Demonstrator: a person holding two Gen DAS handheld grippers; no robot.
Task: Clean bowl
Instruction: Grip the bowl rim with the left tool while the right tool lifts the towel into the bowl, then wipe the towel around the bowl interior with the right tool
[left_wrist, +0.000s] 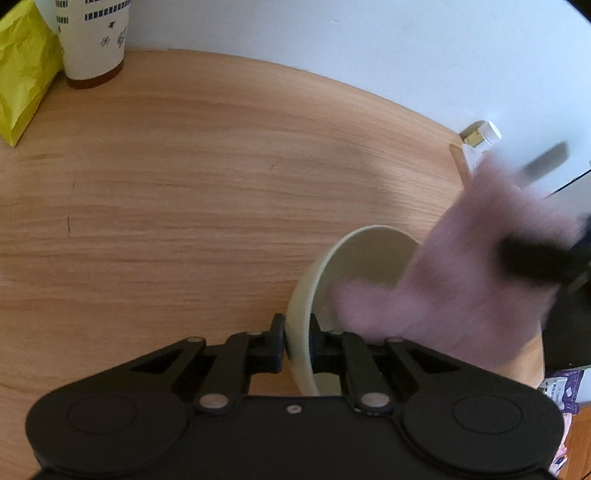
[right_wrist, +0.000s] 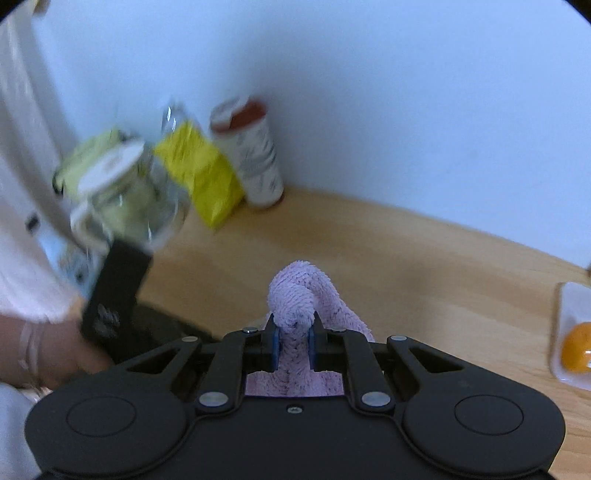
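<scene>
Here, a pale cream, thin-walled round bowl (left_wrist: 354, 266) is seen tipped up on its side on the light wooden tabletop (left_wrist: 184, 203), its rim standing nearly on edge and its open mouth turned toward the right of the left wrist view. The rim's arc is traced from the gripper upward and away across the tabletop. The black left gripper (left_wrist: 297, 341) is pressed together on that rim, one finger set outside the wall and the other inside, so the bowl is pinched and propped. Inside and beside the bowl's mouth, a blurred lilac terry cloth (left_wrist: 461, 280) is seen, hung from a dark blurred shape at the right edge.

In the right wrist view, the black right gripper (right_wrist: 293, 341) with blue pads is closed on the lilac cloth (right_wrist: 299, 295), a rolled fold of which is bulged up above the fingertips, over the tabletop (right_wrist: 406, 258). At the far edge of the tabletop, against the white wall, a crumpled yellow bag (left_wrist: 22, 74) and a white patterned paper cup (left_wrist: 92, 40) are stood side by side.
</scene>
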